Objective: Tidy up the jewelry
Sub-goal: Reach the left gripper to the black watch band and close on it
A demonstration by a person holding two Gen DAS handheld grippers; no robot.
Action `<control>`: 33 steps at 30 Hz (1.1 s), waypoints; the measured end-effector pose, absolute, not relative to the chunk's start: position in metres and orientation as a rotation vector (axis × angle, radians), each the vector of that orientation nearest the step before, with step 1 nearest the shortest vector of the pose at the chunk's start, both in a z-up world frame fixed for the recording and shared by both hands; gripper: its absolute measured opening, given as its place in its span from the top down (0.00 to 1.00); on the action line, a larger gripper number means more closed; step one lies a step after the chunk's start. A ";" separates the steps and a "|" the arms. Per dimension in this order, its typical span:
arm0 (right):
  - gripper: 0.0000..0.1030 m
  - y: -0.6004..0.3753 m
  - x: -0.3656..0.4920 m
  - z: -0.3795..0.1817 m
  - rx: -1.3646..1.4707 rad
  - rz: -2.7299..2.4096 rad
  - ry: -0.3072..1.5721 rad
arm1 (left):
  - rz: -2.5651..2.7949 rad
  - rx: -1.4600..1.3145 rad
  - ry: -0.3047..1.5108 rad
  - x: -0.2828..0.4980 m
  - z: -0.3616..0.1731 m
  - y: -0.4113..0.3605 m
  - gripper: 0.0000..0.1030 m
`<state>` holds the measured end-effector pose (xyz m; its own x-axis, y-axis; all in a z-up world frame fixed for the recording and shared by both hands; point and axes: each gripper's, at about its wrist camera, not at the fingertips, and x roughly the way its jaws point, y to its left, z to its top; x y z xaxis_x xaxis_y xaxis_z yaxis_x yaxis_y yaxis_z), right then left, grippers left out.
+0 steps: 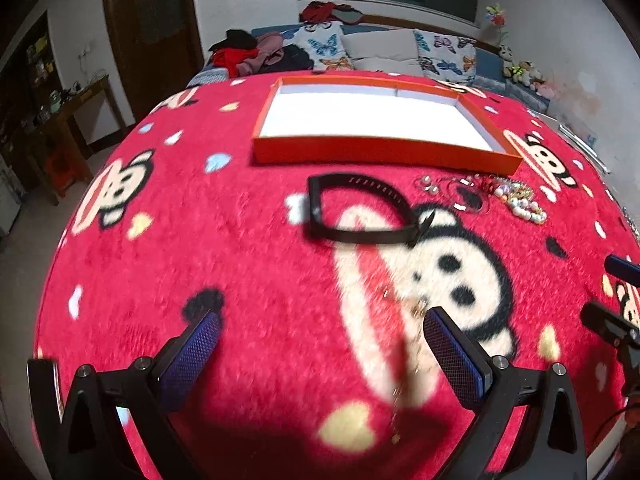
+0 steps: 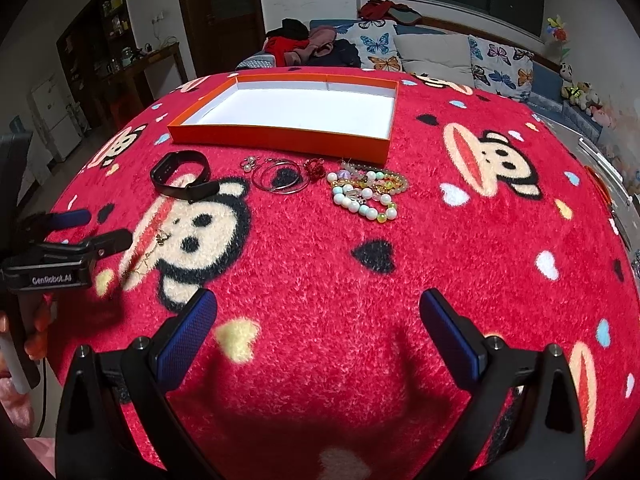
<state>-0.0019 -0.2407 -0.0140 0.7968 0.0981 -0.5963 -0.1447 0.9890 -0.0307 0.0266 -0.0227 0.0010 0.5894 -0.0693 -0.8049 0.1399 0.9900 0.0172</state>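
An empty orange box with a white inside lies at the far side of the red blanket. In front of it lie a black wristband, hoop earrings, pearl earrings, a red flower piece and bead bracelets. A thin gold chain lies blurred by my left gripper's right finger. My left gripper is open, low over the blanket. My right gripper is open and empty, nearer than the bracelets.
A red cartoon-monkey blanket covers the table. Behind it stands a sofa with butterfly cushions and piled clothes. A door and shelves are at the left. My right gripper's fingers show at the right edge of the left wrist view.
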 end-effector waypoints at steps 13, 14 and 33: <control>0.01 -0.247 0.012 -0.015 -0.051 0.140 0.658 | -0.200 0.129 0.930 0.071 -0.004 -0.049 0.00; 0.01 -0.247 0.012 -0.016 -0.049 0.143 0.660 | -0.198 0.136 0.934 0.075 -0.005 -0.050 0.00; 0.02 -0.256 0.035 -0.023 -0.011 0.142 0.705 | -0.282 0.155 0.978 0.124 -0.029 -0.063 0.00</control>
